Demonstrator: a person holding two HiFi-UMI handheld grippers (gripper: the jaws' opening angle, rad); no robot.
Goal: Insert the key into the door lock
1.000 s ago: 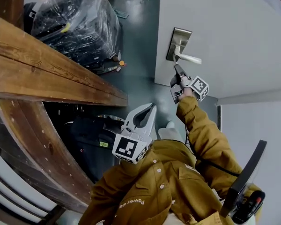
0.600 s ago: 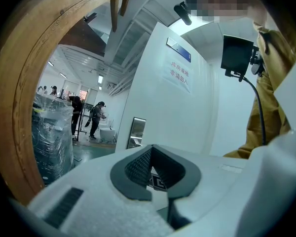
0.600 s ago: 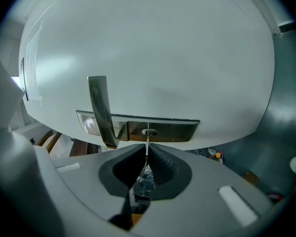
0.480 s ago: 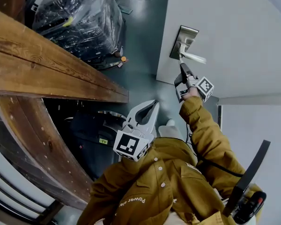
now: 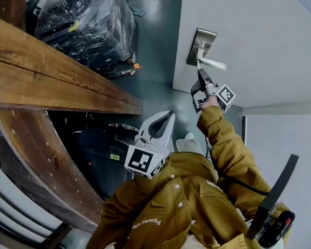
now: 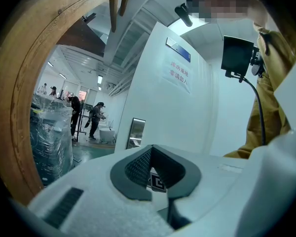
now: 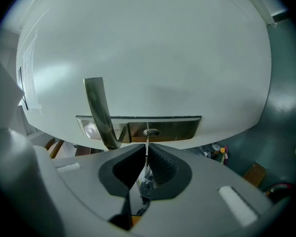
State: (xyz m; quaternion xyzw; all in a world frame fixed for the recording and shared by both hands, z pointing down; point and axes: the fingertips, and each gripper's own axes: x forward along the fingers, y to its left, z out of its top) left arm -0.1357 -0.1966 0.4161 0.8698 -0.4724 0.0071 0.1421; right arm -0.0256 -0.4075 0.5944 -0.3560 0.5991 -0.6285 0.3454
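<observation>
Your right gripper (image 7: 144, 154) had its jaws pressed on the key (image 7: 146, 147). It pinched the key by the head, so the thin blade stood out in front, edge-on. You held this gripper about level and square to the lock plate (image 7: 180, 128). This makes sense, because the blade can enter only if it runs straight along the axis of the keyhole (image 7: 151, 132), which sat near the middle of the lock plate.

The blade tip lay right at the keyhole. Whether it was already inside or only touching the face, I could not tell; the blade was too thin there. The lever handle (image 7: 99, 113) came off the lock plate to one side of the keyhole. You approached beside it, so the jaws were clear of it.

In the head view the right gripper (image 5: 199, 75) reached up to the lock plate (image 5: 201, 44) on the white door (image 5: 259, 30). Your left gripper (image 5: 168, 115) was well away from the lock plate, near your chest. Its 2 jaws were closed tip to tip with nothing between them. It had no work in this step, so there it was out of the way.

I judge the task was at the insertion itself, which needed a straight push without tilt.
</observation>
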